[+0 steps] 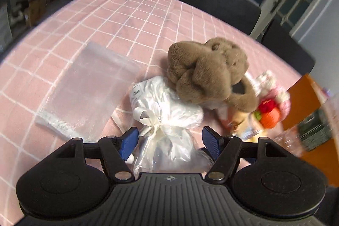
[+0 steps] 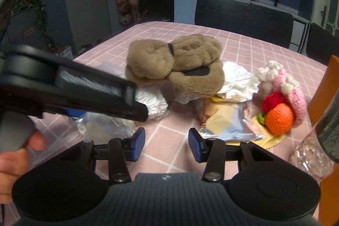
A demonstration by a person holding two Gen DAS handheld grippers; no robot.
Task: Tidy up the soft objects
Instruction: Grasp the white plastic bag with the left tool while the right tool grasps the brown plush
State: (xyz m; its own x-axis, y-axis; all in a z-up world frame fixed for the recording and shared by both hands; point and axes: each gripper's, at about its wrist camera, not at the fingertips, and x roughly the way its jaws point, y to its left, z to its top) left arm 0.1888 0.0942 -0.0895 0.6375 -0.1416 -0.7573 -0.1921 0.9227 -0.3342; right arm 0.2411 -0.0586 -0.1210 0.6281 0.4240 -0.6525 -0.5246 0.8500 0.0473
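Observation:
My left gripper (image 1: 170,141) is open, and a white satin bundle (image 1: 167,113) in clear plastic, tied with a ribbon, lies between its blue pads; the pads stand clear of it. A brown plush toy (image 1: 207,73) rests just behind the bundle. To the right lies a pink and white crocheted piece (image 1: 271,103) with orange and red parts. My right gripper (image 2: 167,144) is open over bare pink cloth, with nothing between its fingers. In the right wrist view the plush toy (image 2: 175,63) lies ahead, the crocheted piece (image 2: 279,103) to the right, and the left gripper (image 2: 139,112) reaches in from the left.
A flat clear zip bag (image 1: 89,90) lies on the pink checked tablecloth (image 1: 127,14) at the left. A foil snack packet (image 2: 226,124) and crumpled white paper (image 2: 237,77) lie by the plush. A clear plastic bottle (image 2: 311,154) stands at the right. Dark chairs (image 2: 243,16) line the far edge.

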